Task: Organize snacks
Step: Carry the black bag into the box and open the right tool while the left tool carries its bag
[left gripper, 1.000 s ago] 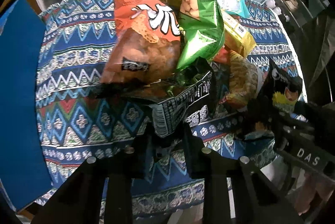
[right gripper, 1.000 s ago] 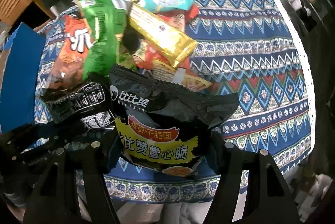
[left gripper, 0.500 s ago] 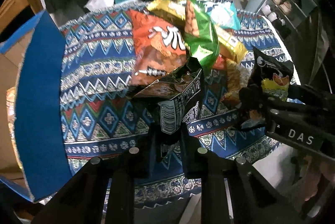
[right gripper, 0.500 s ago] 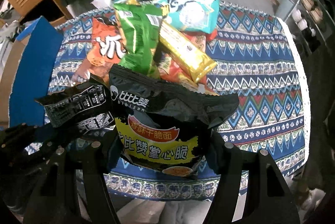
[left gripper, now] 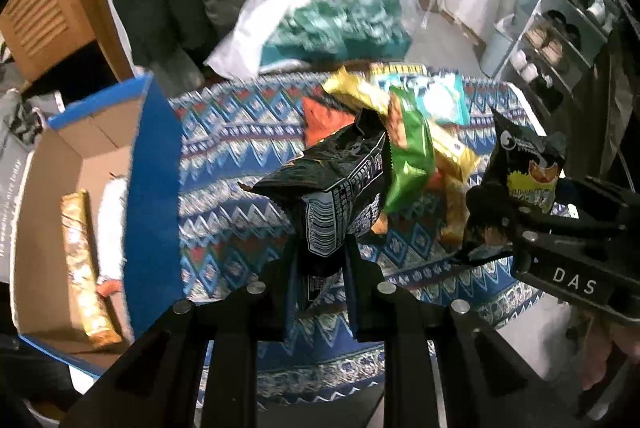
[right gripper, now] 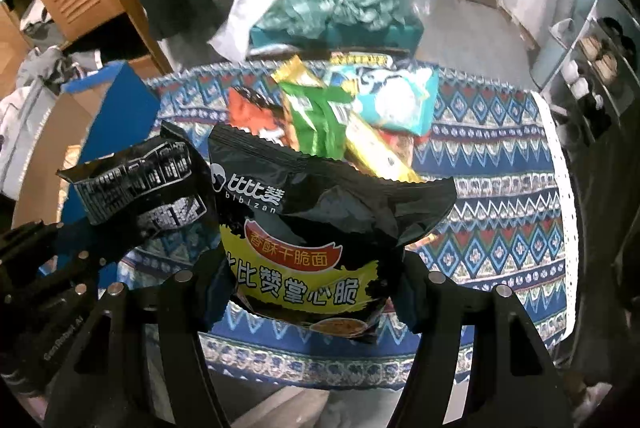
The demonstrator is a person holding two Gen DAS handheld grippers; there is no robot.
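Left tool (left gripper: 320,280): jaws pressed together, pinching the lower edge of a black barcode packet (left gripper: 340,187), which hangs clear above the desk (left gripper: 224,163); same packet seen at left in the right wrist view (right gripper: 136,183). Right tool (right gripper: 310,288): jaws held part-way apart, clamping a wider black-and-yellow noodle-snack bag (right gripper: 320,236) across its lower half, w/ the bag's top crimp upright; this bag and tool also appear at the right of the left wrist view (left gripper: 524,167), also off the desk. Remaining snacks lie piled toward the far side of the desk on the blue patterned cloth (right gripper: 500,187): orange bag (right gripper: 256,111), green bag (right gripper: 316,119), long yellow packet (right gripper: 376,151), pale teal packet (right gripper: 396,99), overlapping one another. Left of the desk: open cardboard box w/ blue outer faces (left gripper: 156,131); inside it a gold-wrapped packet (left gripper: 84,268) lies along the bottom, beside a white item too blurred to identify. Bkgd beyond desk: white plastic bag (left gripper: 256,27) and teal crumpled material, motion-blurred.
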